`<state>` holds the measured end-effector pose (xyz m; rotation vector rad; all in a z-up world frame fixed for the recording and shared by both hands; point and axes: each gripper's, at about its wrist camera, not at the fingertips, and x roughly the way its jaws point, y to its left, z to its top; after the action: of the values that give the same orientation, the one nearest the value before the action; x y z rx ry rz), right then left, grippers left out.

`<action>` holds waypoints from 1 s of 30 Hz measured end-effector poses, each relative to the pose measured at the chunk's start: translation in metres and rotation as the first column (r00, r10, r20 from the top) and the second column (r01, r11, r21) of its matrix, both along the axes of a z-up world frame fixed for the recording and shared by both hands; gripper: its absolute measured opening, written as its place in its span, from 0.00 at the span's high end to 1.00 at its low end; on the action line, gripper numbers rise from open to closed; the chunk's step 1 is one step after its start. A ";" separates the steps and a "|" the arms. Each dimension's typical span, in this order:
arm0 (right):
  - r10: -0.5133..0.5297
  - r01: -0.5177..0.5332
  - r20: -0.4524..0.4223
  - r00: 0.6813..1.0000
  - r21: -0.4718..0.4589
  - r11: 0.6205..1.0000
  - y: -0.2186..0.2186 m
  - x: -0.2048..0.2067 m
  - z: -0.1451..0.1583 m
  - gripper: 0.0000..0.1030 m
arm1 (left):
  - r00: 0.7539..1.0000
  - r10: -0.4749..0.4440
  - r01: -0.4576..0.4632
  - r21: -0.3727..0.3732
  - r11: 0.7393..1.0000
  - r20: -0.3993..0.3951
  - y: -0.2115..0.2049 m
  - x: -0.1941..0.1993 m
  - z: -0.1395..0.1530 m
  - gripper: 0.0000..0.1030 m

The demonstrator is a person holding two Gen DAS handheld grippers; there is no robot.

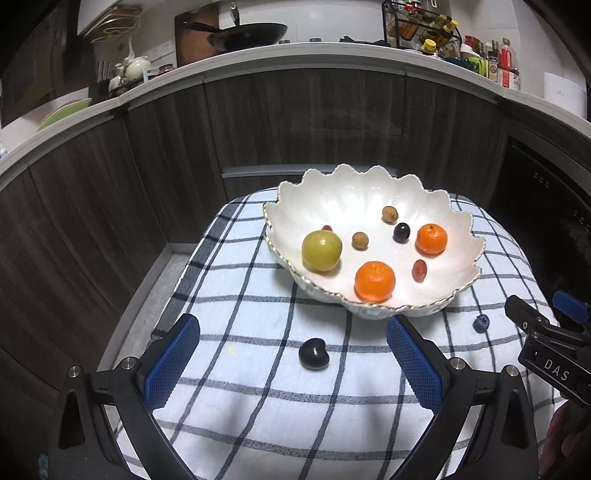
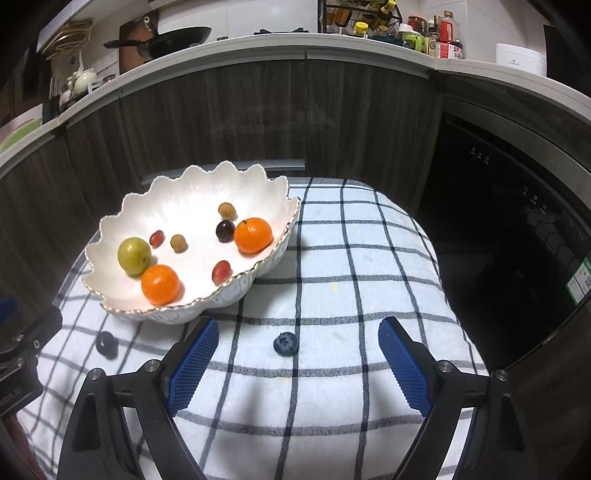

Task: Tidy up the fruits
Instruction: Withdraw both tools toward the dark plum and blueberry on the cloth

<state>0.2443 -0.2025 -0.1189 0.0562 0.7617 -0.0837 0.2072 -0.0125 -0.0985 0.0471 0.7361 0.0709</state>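
Observation:
A white scalloped bowl point(image 1: 443, 229) point(image 2: 177, 206) sits on a checked cloth. Inside lie a green fruit point(image 1: 321, 250) point(image 2: 134, 256), two oranges point(image 1: 374, 281) point(image 1: 431, 239), a dark grape point(image 1: 401, 232), red grapes and small brown fruits. A dark grape point(image 1: 313, 353) point(image 2: 106, 344) rests on the cloth between the fingers of my left gripper point(image 1: 291, 358), which is open and apart from it. A blueberry point(image 2: 285, 344) point(image 1: 481, 323) lies between the fingers of my right gripper point(image 2: 297, 356), also open and not touching it.
The checked cloth point(image 1: 258, 406) point(image 2: 369, 258) covers a small table. Dark wood cabinets stand behind, with a counter holding a wok point(image 1: 243, 35), bottles and jars. A black appliance front point(image 2: 498, 221) is at the right. The cloth drops off at its edges.

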 end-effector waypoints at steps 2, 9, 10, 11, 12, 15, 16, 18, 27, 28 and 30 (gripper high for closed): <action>0.012 -0.012 0.012 1.000 -0.015 1.000 0.003 0.000 -0.005 0.13 | 1.000 0.001 -0.001 0.005 1.000 0.008 0.001 -0.001 -0.007 0.01; 0.048 -0.048 0.000 0.999 -0.043 0.998 0.010 0.004 -0.021 0.14 | 1.000 0.007 -0.007 0.025 1.000 -0.005 0.001 0.005 -0.026 0.07; 0.052 -0.052 -0.002 0.999 -0.046 0.998 0.011 0.005 -0.023 0.14 | 1.000 0.006 -0.006 0.026 1.000 -0.012 0.001 0.006 -0.028 0.10; 0.056 -0.057 -0.007 0.998 -0.054 0.997 0.012 0.006 -0.026 0.14 | 1.000 0.005 -0.004 0.024 1.000 -0.019 0.001 0.008 -0.031 0.11; 0.059 -0.059 -0.011 0.998 -0.057 0.997 0.013 0.007 -0.028 0.14 | 1.000 0.005 -0.004 0.025 1.000 -0.024 0.002 0.009 -0.034 0.12; 0.062 -0.063 -0.022 0.998 -0.054 0.997 0.013 0.010 -0.034 0.14 | 0.999 -0.002 0.004 0.032 0.999 -0.033 0.001 0.012 -0.042 0.15; 0.062 -0.063 -0.022 0.998 -0.052 0.997 0.013 0.011 -0.035 0.14 | 0.999 -0.006 0.008 0.033 0.999 -0.040 0.001 0.013 -0.044 0.17; 0.064 -0.066 -0.030 0.997 -0.046 0.997 0.013 0.014 -0.039 0.16 | 0.998 -0.012 0.014 0.029 0.999 -0.062 0.000 0.015 -0.049 0.20; 0.096 -0.097 -0.076 0.992 -0.011 0.995 0.014 0.027 -0.051 0.31 | 0.992 -0.028 0.030 0.015 0.999 -0.124 -0.002 0.029 -0.062 0.27; 0.098 -0.099 -0.079 0.992 -0.008 0.995 0.014 0.028 -0.052 0.33 | 0.991 -0.029 0.030 0.009 1.000 -0.130 -0.003 0.031 -0.063 0.30; 0.099 -0.099 -0.081 0.992 -0.006 0.995 0.014 0.030 -0.053 0.34 | 0.990 -0.032 0.033 0.004 0.999 -0.136 -0.003 0.033 -0.065 0.31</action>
<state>0.2742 -0.1889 -0.1718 0.0054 0.8437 0.0047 0.2405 -0.0158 -0.1632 0.0702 0.8710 0.0395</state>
